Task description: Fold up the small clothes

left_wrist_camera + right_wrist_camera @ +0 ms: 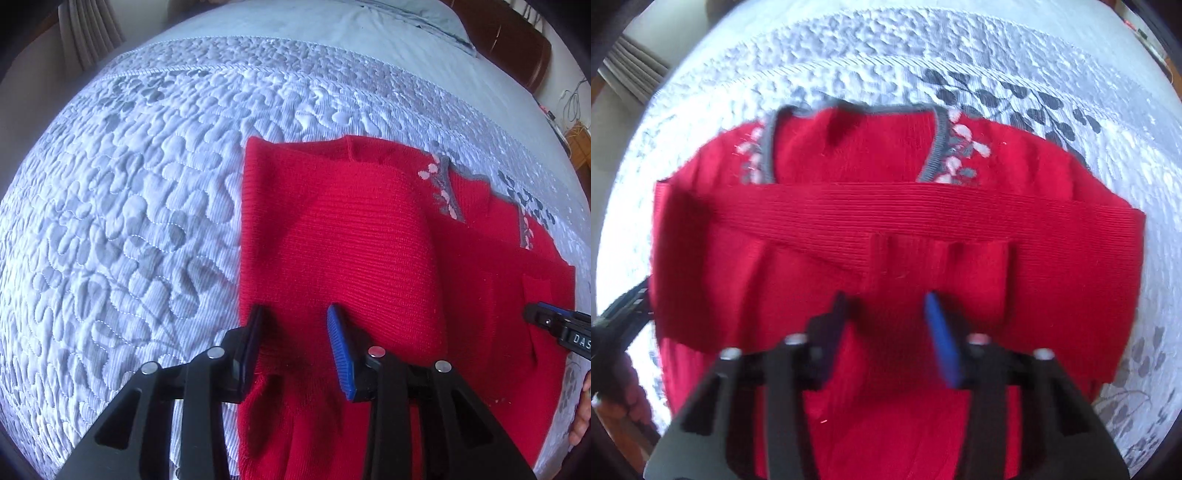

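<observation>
Starting at the left, we see the quilted bedspread covering the bed, pale blue-white with grey leaf stitching, and a curtain hanging in the far upper corner. Our left gripper hovers low over the near left edge of the red sweater, its jaws released and spread apart with red knit showing between them; nothing is pinched.

The sweater lies flat on the bedspread, partly folded, with a ribbed band of knit laid across its body below the grey-trimmed neckline. Pale flower embroidery sits beside that trim on both sides of the collar.

Moving right, our right gripper is poised over the middle of the garment's lower part, jaws likewise released, with fabric visible in the gap and no cloth gripped. The right wrist view is blurred, so we cannot tell whether the fingertips touch the knit. In the left wrist view its tip appears at the sweater's right edge. A wooden headboard shows beyond the bed at the far right.
</observation>
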The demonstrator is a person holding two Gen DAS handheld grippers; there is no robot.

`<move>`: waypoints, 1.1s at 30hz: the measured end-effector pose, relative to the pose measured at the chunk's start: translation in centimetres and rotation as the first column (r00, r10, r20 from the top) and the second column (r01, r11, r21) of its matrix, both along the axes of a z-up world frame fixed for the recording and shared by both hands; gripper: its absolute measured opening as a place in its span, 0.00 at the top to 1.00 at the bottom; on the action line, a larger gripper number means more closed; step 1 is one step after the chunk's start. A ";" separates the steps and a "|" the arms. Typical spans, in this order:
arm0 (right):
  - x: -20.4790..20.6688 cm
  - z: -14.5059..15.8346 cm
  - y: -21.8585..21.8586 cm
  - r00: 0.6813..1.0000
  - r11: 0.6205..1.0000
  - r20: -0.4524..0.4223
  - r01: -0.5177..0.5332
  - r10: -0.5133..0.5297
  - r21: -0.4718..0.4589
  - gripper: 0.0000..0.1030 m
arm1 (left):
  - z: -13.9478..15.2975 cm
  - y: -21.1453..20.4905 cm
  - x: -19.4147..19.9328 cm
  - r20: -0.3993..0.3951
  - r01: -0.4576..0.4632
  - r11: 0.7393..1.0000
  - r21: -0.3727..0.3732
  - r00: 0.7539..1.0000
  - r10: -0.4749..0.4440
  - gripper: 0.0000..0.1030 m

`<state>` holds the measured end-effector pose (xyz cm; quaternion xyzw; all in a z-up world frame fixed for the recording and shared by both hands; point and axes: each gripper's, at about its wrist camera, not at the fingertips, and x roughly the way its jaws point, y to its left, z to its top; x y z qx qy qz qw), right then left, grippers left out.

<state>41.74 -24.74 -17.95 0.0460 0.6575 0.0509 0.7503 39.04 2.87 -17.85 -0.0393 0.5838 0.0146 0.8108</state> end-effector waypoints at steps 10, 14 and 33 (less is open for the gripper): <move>-9.4 4.3 -6.4 0.996 0.978 0.081 0.028 -0.045 0.206 0.87 | -0.2 0.3 -0.1 0.011 0.010 1.000 -0.013 1.000 -0.010 0.64; -14.5 3.1 -8.8 0.997 0.984 0.049 0.050 -0.060 0.173 0.63 | -0.3 0.2 -0.1 0.006 0.024 1.000 -0.003 1.000 -0.024 0.64; -7.8 -1.4 -12.6 0.979 0.893 -0.068 0.205 -0.195 0.400 0.94 | 2.4 2.0 -1.8 0.020 0.024 0.999 0.031 0.999 -0.025 0.55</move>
